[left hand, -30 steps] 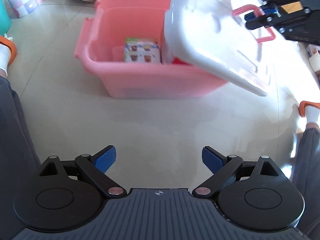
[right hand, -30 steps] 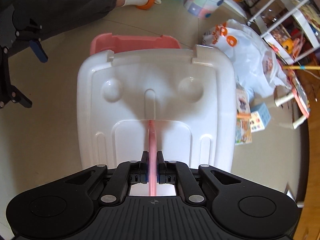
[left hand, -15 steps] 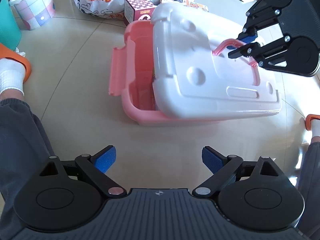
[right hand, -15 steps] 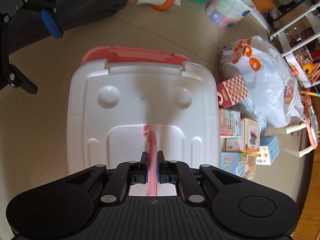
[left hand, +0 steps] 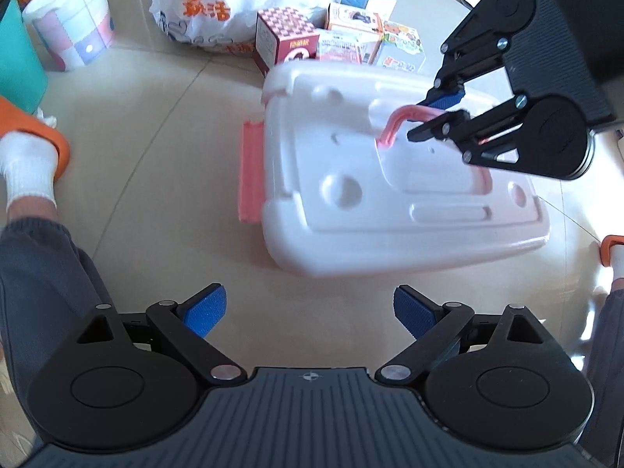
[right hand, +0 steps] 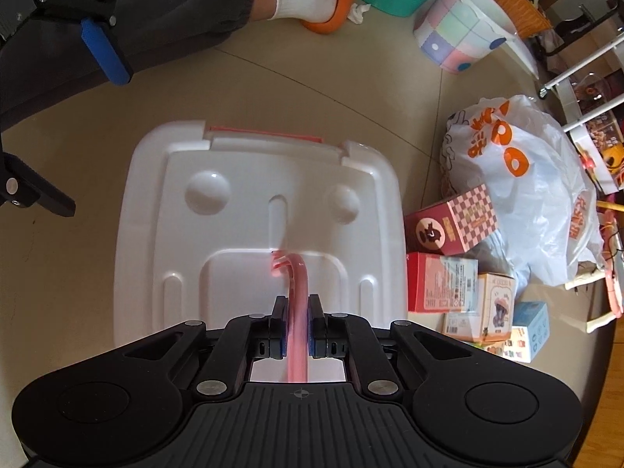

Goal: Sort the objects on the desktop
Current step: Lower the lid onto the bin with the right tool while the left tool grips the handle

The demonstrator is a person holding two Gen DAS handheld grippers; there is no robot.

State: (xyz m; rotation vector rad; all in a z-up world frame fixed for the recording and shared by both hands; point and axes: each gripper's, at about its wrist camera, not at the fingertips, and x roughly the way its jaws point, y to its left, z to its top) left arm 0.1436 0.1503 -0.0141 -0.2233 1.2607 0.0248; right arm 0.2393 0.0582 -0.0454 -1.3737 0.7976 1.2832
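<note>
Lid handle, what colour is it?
Pink, on a white lid; handle is clearest in the right wrist view.

White plastic bag (left hand: 218, 7) with large orange rounded characters and "活" below, small print on the cartons beside it too blurred to read

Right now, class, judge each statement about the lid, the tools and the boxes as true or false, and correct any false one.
1. The right tool grips the lid's pink handle. True.
2. The left tool holds a box. False: it is open and empty.
3. The white lid covers the pink bin. True.
4. The boxes sit on the lid. False: they lie on the floor beside the bin.
</note>
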